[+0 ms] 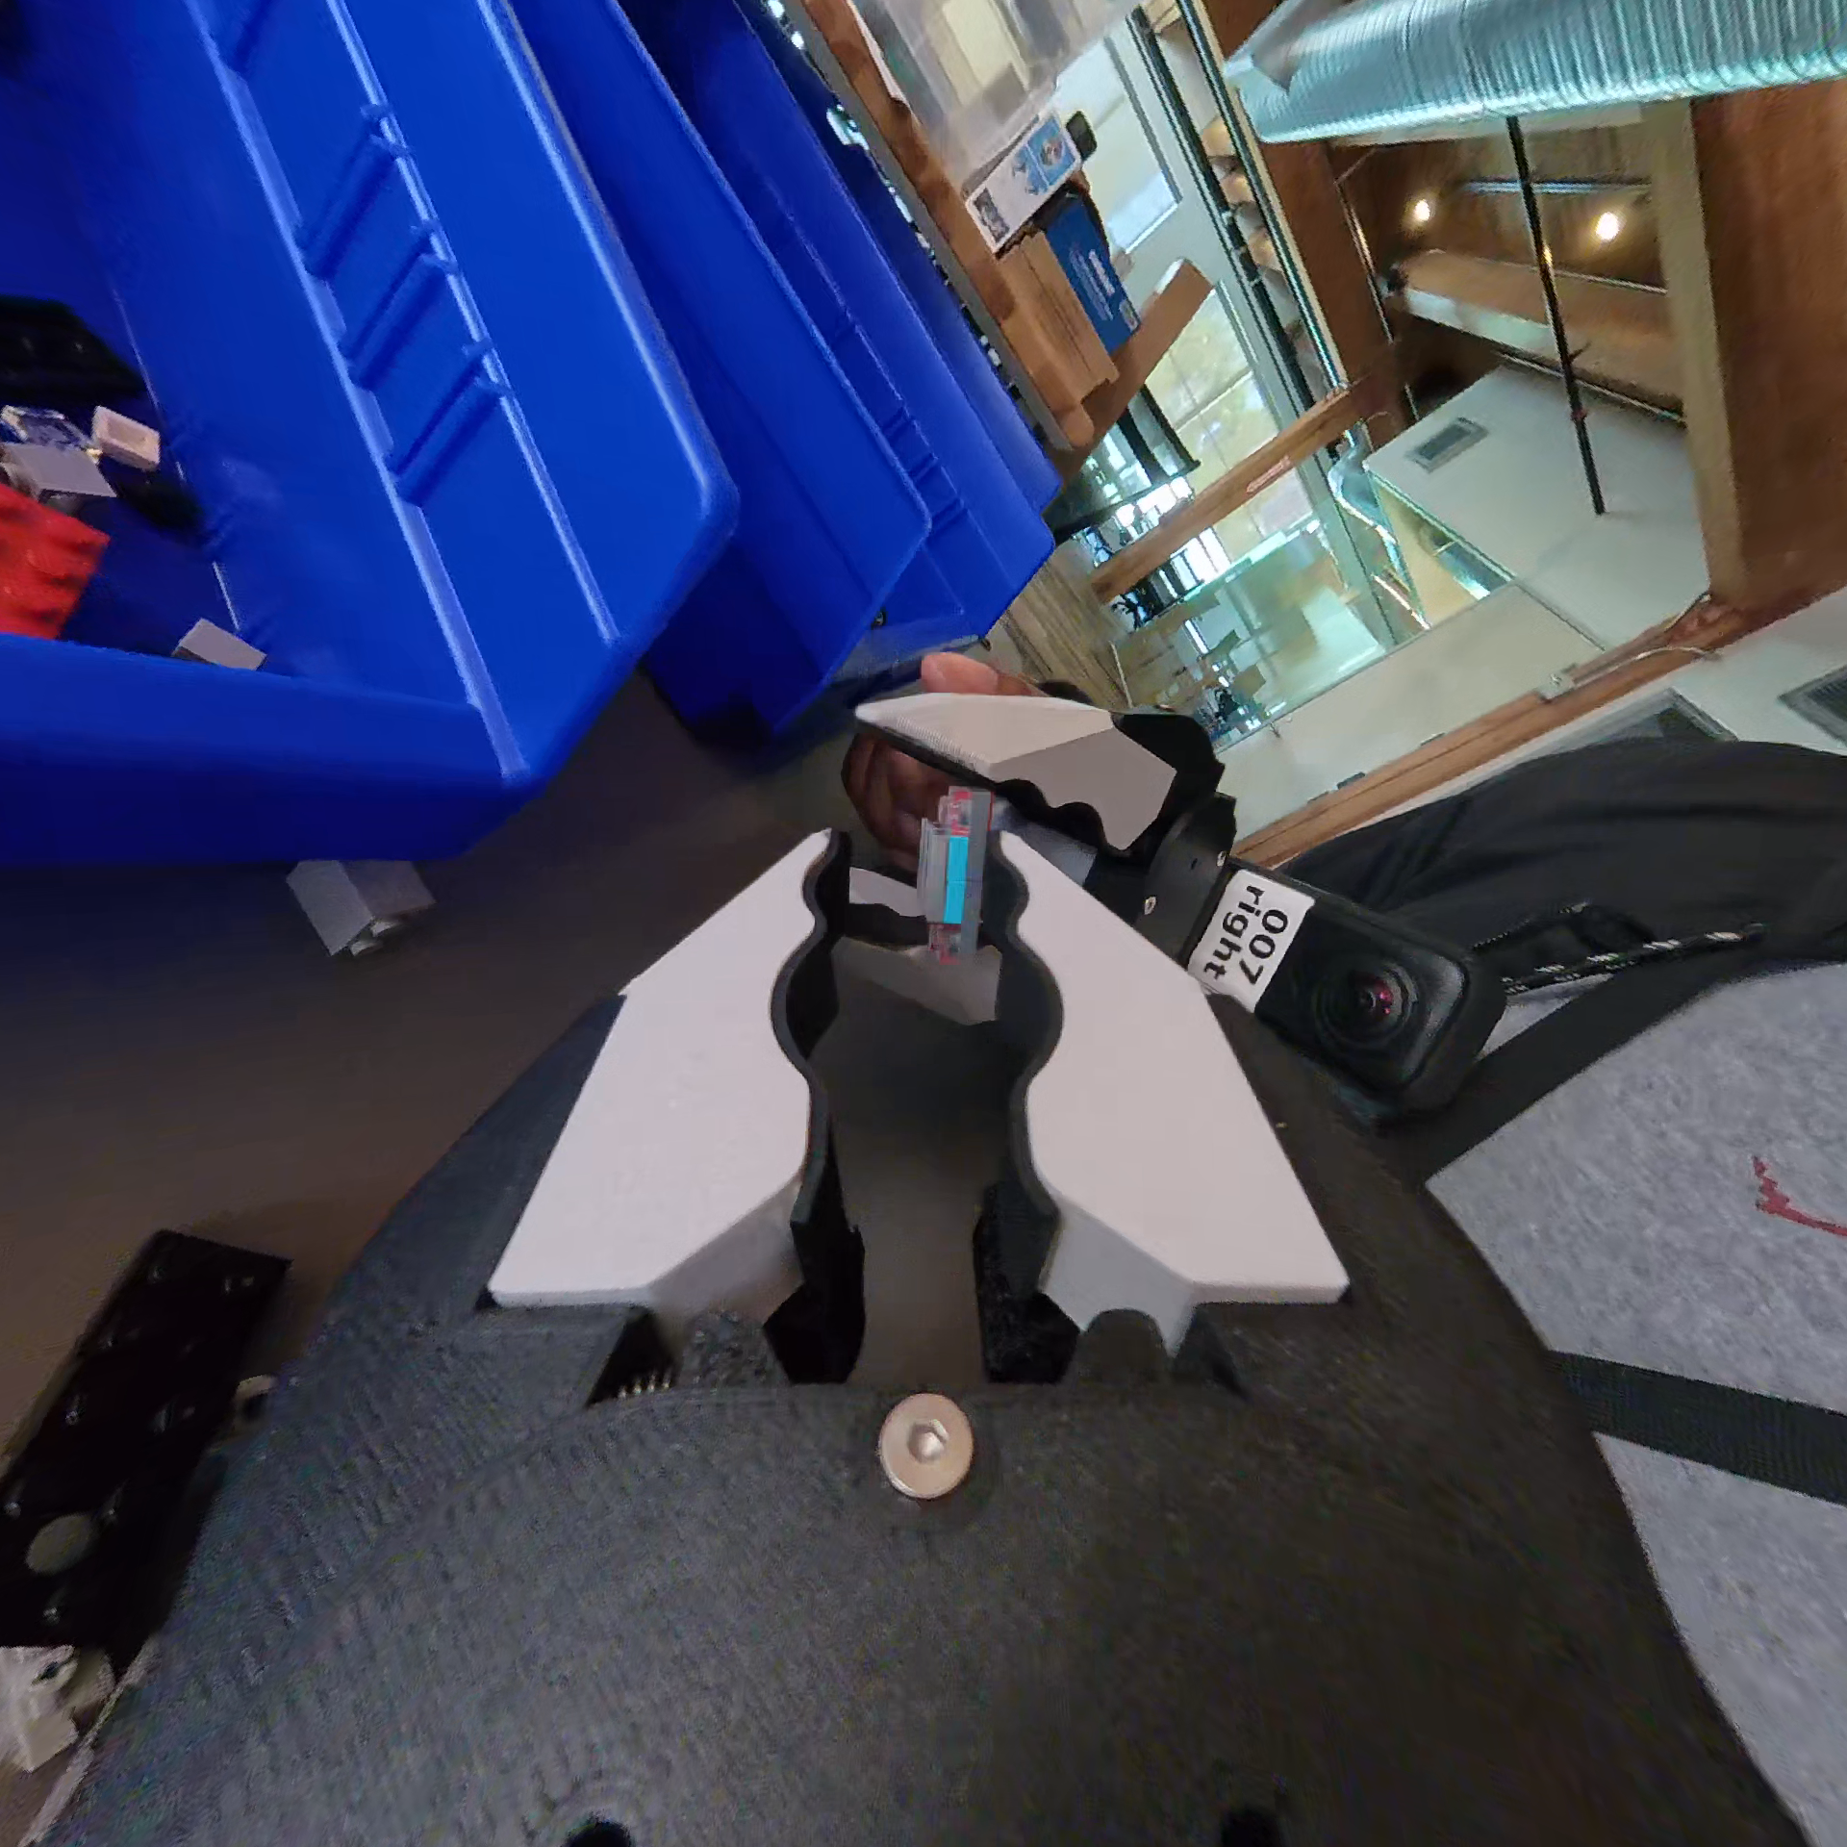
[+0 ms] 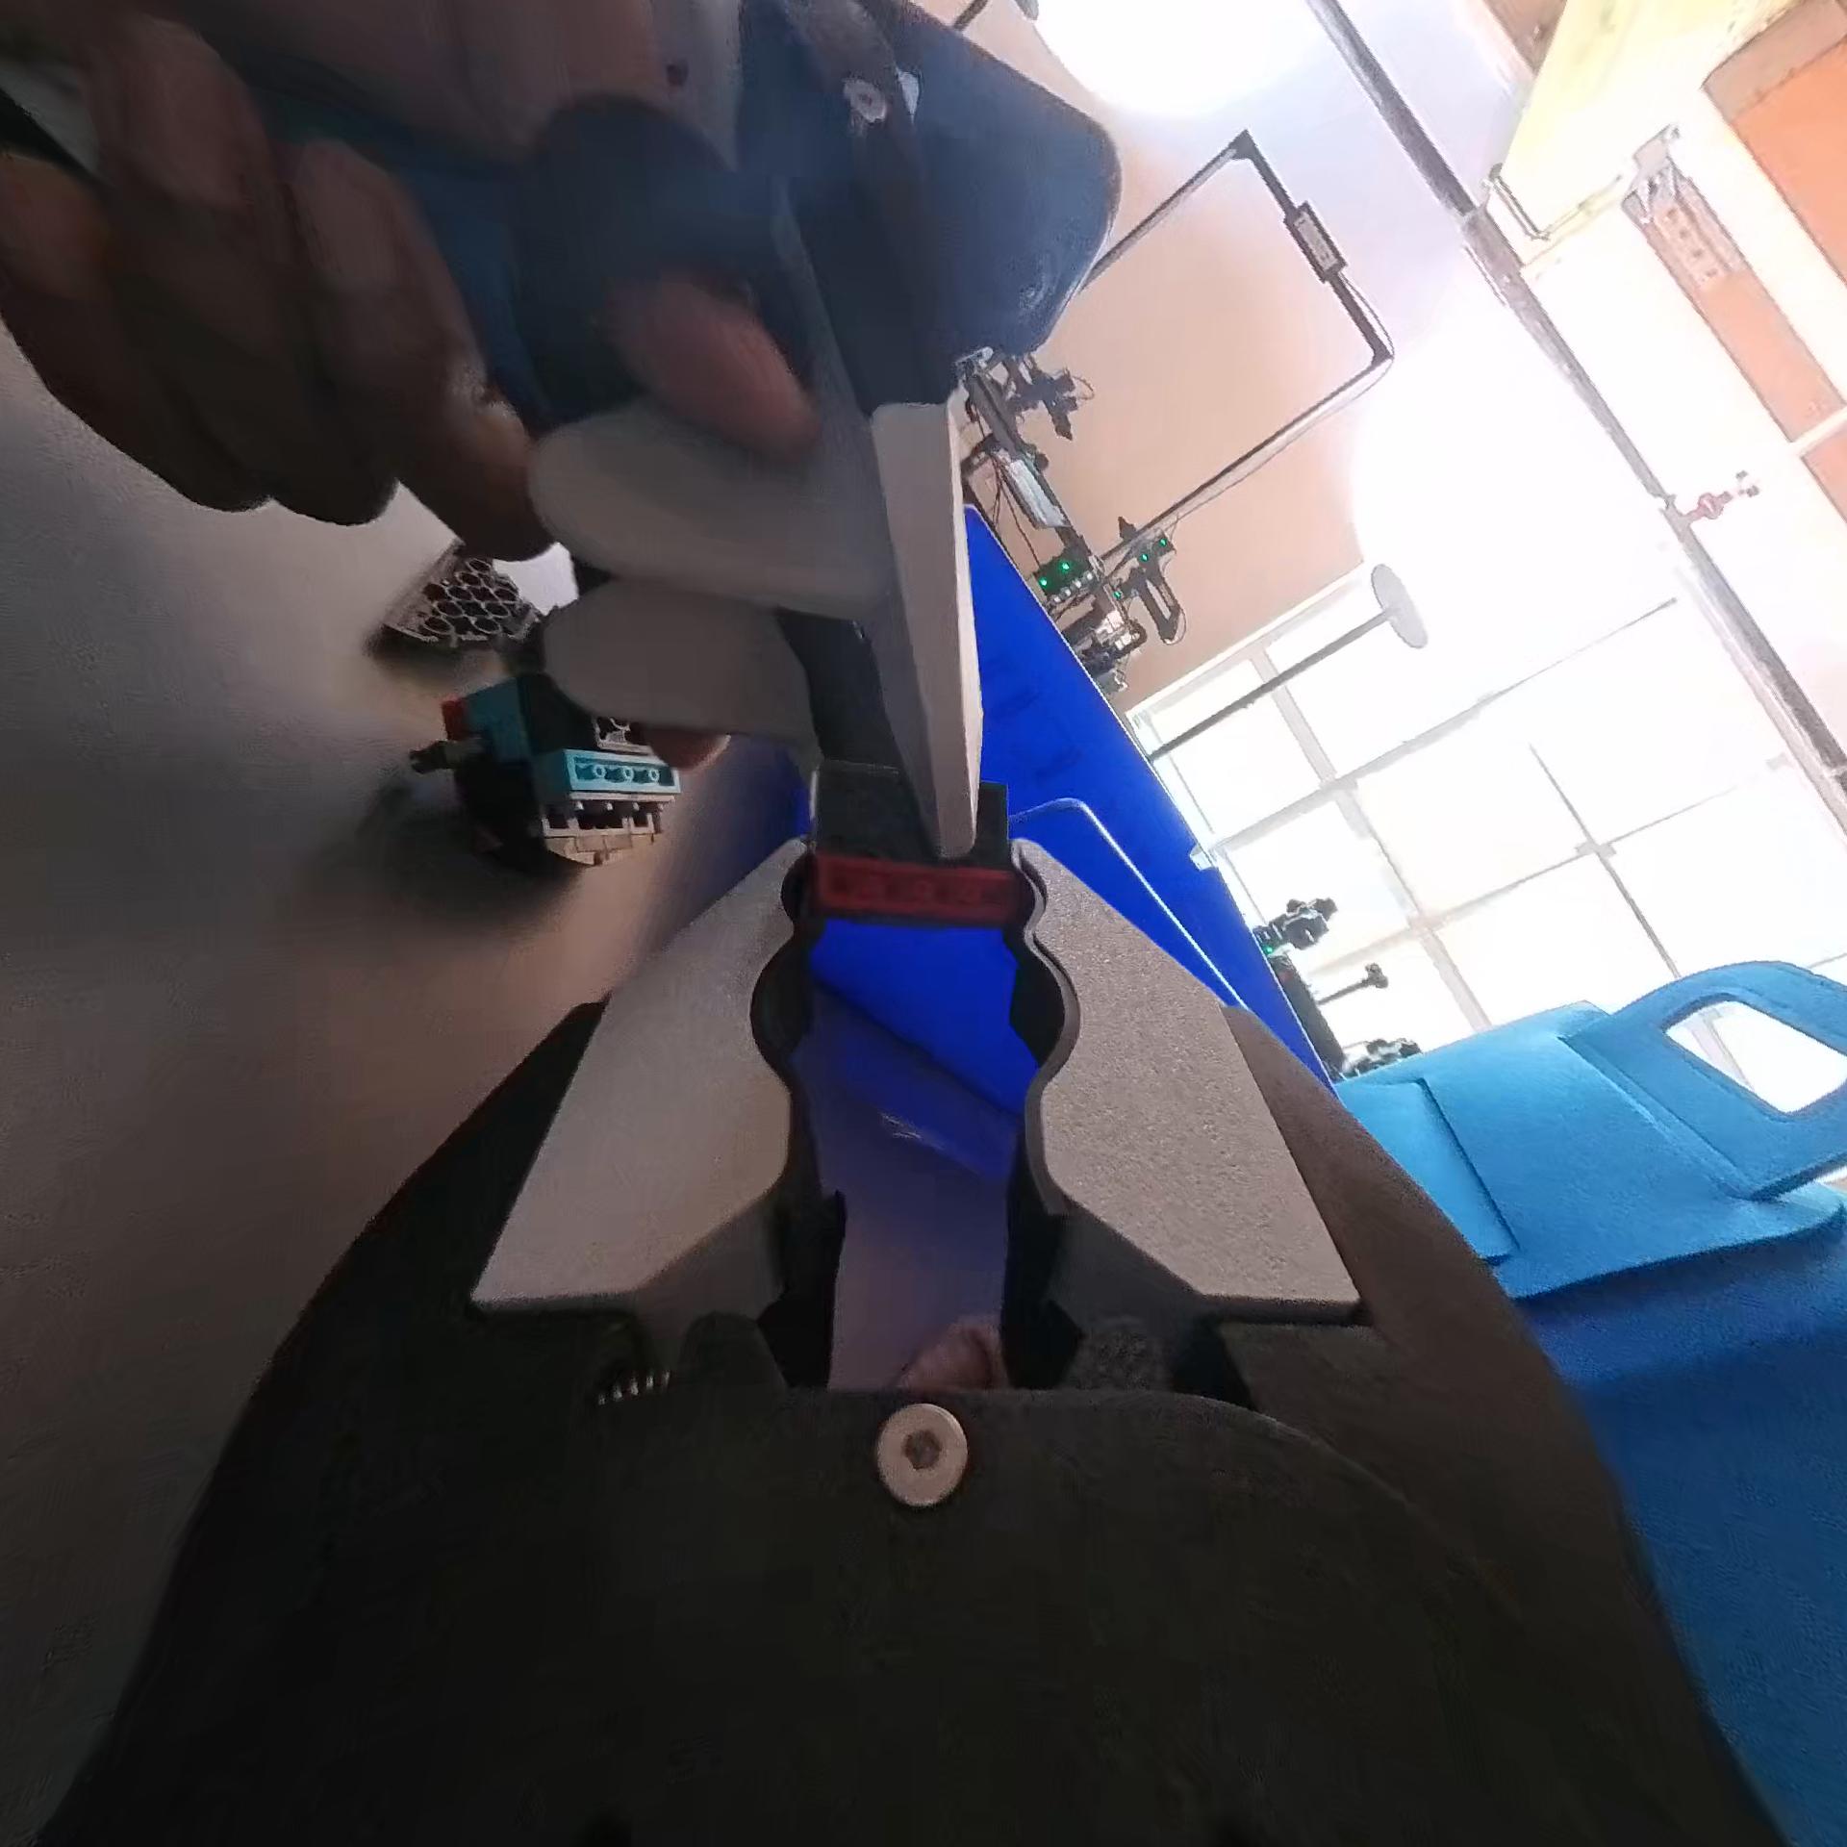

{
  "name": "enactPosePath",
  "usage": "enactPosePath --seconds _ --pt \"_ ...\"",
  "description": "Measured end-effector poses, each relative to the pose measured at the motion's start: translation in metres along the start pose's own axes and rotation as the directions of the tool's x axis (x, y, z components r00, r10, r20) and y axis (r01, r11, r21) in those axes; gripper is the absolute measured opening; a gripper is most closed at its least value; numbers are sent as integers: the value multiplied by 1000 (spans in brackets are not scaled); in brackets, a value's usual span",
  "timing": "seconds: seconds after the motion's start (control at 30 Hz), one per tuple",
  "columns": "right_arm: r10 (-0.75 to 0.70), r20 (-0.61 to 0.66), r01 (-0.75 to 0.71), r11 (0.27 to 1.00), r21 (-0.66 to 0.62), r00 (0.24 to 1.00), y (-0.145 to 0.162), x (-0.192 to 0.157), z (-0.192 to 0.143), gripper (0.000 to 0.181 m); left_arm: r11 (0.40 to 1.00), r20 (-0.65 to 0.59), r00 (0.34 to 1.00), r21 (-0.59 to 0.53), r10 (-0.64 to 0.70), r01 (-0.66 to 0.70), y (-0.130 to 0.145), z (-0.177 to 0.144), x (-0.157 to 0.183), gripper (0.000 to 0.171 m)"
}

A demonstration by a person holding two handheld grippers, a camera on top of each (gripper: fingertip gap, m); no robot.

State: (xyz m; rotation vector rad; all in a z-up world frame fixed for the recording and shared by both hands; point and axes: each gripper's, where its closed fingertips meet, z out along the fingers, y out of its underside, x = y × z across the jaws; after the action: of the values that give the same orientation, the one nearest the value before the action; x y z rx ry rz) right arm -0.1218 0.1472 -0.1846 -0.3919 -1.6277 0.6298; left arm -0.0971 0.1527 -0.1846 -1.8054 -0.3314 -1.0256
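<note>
A small brick assembly (image 1: 954, 868) of grey, teal and red pieces is held in the air. In the right wrist view its red brick (image 2: 915, 892) spans the gap between my right gripper's tips, with a black piece (image 2: 865, 800) above it. My right gripper (image 2: 915, 905) is shut on it; it also shows in the left wrist view (image 1: 1009, 780) with a hand behind it. My left gripper (image 1: 915, 860) stands open around the assembly, which is close against its right finger. The left gripper's fingers (image 2: 924, 650) come down onto the assembly from above, held by a hand (image 2: 250, 300).
Large blue bins (image 1: 420, 420) stand on the dark table; the nearest holds loose bricks, one of them red (image 1: 45, 570). A grey brick (image 1: 360, 905) lies beside it. A teal, black and grey brick build (image 2: 560, 780) and a perforated grey piece (image 2: 460, 600) lie on the table. A blue felt object (image 2: 1599, 1159) is at the right.
</note>
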Motion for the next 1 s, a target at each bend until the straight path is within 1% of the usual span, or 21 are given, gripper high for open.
enactPosePath --seconds 0.03,0.13,0.27,0.4,0.5,0.57,0.63,0.77,1.0 --pt "8 9 -9 1000 10 1000 -2 -1 0 37 1000 -7 1000 2 4 -4 -1 0 1 25" --pt "46 42 -47 998 38 998 -6 -5 0 38 1000 -59 998 4 18 -18 -2 -2 9 10" --pt "82 57 -84 995 44 995 -7 -8 3 38 998 -43 998 0 56 -56 -2 -2 8 9" --pt "134 56 -136 990 30 989 -4 -7 7 40 991 51 990 33 129 -130 -9 -5 1 9" --pt "188 71 -187 982 -19 980 1 -8 12 42 979 136 971 25 199 -204 -11 -6 -5 9" --pt "189 70 -186 981 -58 979 5 -11 16 43 968 182 952 9 244 -250 -11 -6 -7 9" --pt "164 61 -159 984 -85 985 6 -13 17 40 964 207 943 -2 262 -267 -10 -4 -8 9" --pt "122 53 -115 986 -121 991 10 -16 18 39 969 210 947 -5 241 -246 -8 -3 -10 9" --pt "58 41 -51 987 -152 997 15 -15 15 37 991 170 978 28 123 -129 -6 -3 -13 9"
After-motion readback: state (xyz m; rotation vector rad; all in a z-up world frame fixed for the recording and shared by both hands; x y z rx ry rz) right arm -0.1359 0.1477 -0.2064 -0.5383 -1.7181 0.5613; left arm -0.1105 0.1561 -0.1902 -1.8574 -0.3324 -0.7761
